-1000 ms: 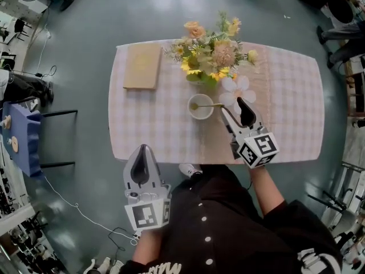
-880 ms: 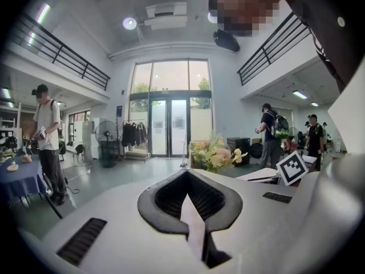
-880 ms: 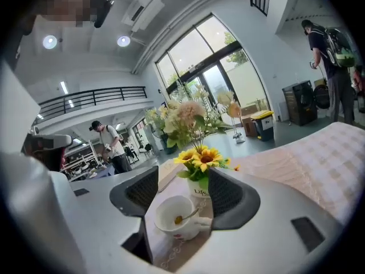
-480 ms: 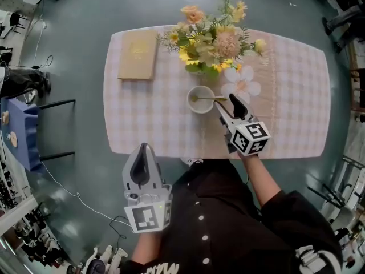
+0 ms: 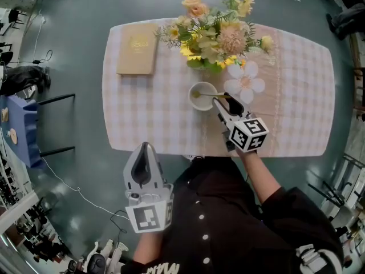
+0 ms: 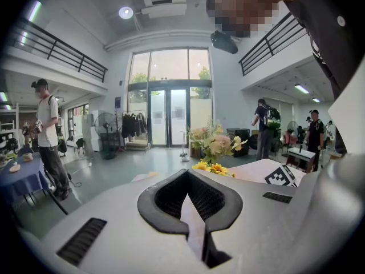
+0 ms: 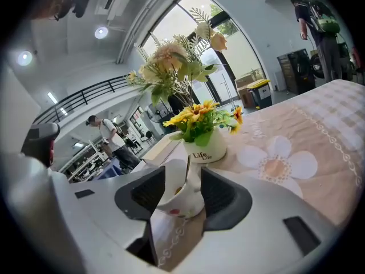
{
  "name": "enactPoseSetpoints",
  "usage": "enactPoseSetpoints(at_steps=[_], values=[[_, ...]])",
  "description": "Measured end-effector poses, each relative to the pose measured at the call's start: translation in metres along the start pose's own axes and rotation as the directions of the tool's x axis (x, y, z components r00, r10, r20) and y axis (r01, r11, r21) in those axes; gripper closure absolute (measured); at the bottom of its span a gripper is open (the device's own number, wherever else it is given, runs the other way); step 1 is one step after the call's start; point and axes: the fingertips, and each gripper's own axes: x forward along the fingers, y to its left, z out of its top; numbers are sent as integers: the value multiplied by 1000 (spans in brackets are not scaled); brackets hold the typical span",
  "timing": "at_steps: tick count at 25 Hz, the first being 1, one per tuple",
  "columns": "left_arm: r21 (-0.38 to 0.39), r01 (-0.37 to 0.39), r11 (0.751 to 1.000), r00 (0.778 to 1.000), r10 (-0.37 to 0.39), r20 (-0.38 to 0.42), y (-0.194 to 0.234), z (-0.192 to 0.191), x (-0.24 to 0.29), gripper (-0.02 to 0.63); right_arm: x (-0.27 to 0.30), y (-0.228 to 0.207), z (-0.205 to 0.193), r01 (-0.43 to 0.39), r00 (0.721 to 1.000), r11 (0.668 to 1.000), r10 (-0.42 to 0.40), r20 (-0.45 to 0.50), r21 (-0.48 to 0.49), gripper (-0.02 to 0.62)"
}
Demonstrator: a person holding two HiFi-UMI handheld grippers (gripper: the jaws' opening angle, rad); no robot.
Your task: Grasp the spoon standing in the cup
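A white cup stands on the checked table, in front of the flowers. A gold spoon leans in it, its handle pointing right. My right gripper reaches the cup's right rim, one jaw on each side of the handle. In the right gripper view the cup and spoon handle sit between the jaws of the right gripper. The jaws are closing, with gaps still showing beside the handle. My left gripper hangs shut and empty below the table's near edge; in its own view the left gripper points into the hall.
A white vase of yellow and pink flowers stands just behind the cup, marked "Life" on the vase. A flower-shaped mat lies to the right, a tan book at the far left corner. People stand in the hall.
My right gripper has moved forward and left to the cup, and its jaws have narrowed around the spoon handle. The left gripper has stayed put.
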Motion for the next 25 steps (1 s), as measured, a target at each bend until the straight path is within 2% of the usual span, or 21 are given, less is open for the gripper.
enactPoseSetpoints(at_steps=[2, 4, 6, 15, 18, 25], values=[[18, 5, 1000, 1000, -6, 20, 0, 3, 1, 588, 1, -2, 0, 7, 1000, 1000, -7, -3, 11, 438], [9, 3, 1000, 1000, -3, 1, 0, 0, 0, 588, 1, -3, -1, 15, 1000, 1000, -15, -7, 17, 463], [-7, -4, 1000, 1000, 4, -20, 0, -4, -1, 588, 2, -3, -1, 18, 1000, 1000, -17, -11, 21, 471], [-3, -2, 1000, 1000, 2, -25, -4, -5, 2, 588, 5, -3, 1, 15, 1000, 999, -14, -10, 40, 536], [-6, -2, 1000, 1000, 2, -29, -4, -7, 2, 589, 5, -5, 2, 25, 1000, 998, -24, -4, 49, 586], [-6, -2, 1000, 1000, 2, -27, -2, -5, 1, 589, 5, -4, 4, 31, 999, 999, -31, -10, 44, 590]])
